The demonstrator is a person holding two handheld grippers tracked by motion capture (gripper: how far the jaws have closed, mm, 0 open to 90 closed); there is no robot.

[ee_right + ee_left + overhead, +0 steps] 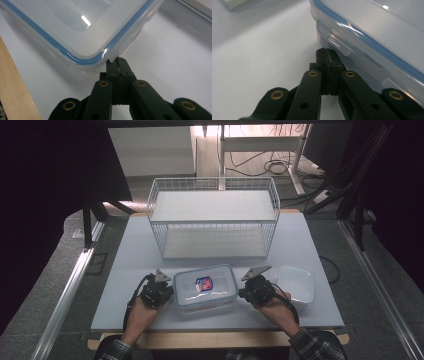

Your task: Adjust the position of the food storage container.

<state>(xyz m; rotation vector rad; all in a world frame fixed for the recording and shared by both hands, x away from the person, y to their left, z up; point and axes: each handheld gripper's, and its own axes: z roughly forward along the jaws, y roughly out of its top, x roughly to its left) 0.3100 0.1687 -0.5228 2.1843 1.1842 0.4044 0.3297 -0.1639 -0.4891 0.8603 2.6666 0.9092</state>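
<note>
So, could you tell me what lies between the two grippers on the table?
In the high view, the clear lidded container sits between the left gripper and the right gripper, one at each end.

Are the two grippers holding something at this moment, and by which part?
Nothing is held. Left gripper and right gripper are both shut on nothing, tips at the side latches of the lidded container.
</note>
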